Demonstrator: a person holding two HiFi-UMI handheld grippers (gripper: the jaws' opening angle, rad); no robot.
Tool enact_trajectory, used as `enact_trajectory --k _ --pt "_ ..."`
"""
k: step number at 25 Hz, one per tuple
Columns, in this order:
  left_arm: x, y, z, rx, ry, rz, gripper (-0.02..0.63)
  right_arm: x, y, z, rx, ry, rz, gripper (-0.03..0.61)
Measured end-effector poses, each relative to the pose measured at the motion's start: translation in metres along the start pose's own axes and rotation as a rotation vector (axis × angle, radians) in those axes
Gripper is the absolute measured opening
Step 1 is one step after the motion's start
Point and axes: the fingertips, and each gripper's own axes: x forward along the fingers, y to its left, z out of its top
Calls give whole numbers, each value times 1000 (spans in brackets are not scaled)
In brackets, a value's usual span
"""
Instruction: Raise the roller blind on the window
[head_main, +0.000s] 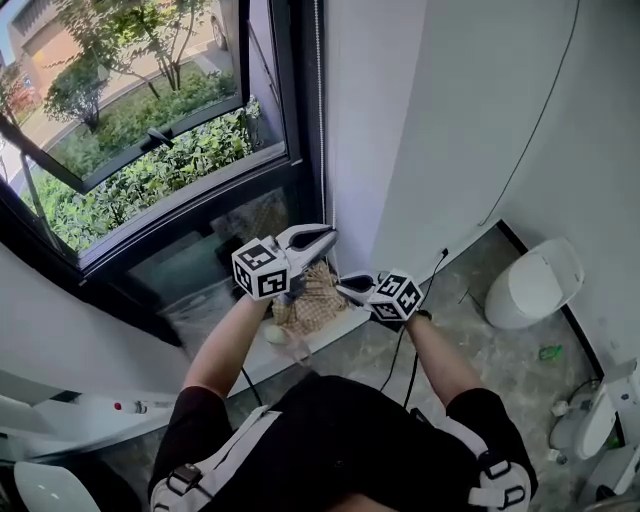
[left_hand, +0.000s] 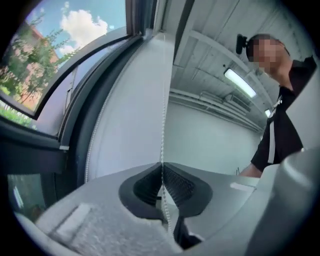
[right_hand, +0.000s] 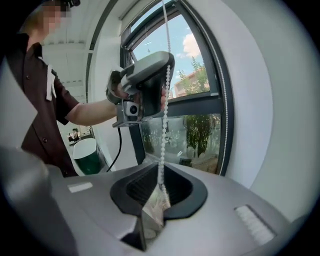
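Left gripper (left_hand: 161, 172): jaws pressed together on chain (left_hand: 162, 100), which rises straight above tips. Right gripper (right_hand: 160, 177): jaws nearly together, gripping same chain.

Window frame (head_main: 300, 120) and wall (head_main: 420, 120) close off the corner where the bead chain (head_main: 319, 100) hangs. Rightward the floor (head_main: 470, 300) lies open to the toilet (head_main: 535, 285), crossed by a cable (head_main: 397, 350)

Right gripper (right_hand: 160, 186): jaws closed at the tips on a white bead chain (right_hand: 163, 135), which is drawn straight upward. Left gripper (right_hand: 162, 70): seen above on the same chain, held by a hand (right_hand: 116, 90). Window (right_hand: 200, 75): dark-framed, trees and sky visible beyond. Second chain run (right_hand: 226, 100): lying along the frame. Green bin (right_hand: 86, 155): placed at left.
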Motion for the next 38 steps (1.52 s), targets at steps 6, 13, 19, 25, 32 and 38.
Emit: enact_trajectory --k 6,13,19,25,32,38 --pt "-10 1 2 -14 -10 0 12 -56 -10 103 -49 -350 -53 149" --pt "-16 -8 2 -40 -49 -27 12 -113 8 257 -153 -708 -81 132" --pt "-19 -12 -1 -35 -39 -33 9 -119 14 314 -144 -789 -62 117" --pt "-25 -15 -4 -30 -34 -33 6 -113 15 322 -123 -789 -60 27" --pt "-18 -11 -18 -21 4 -11 5 -116 12 309 -197 -787 -160 8" --pt "-18 -9 -163 -129 357 47 6 -55 -9 179 -119 -538 -199 6"
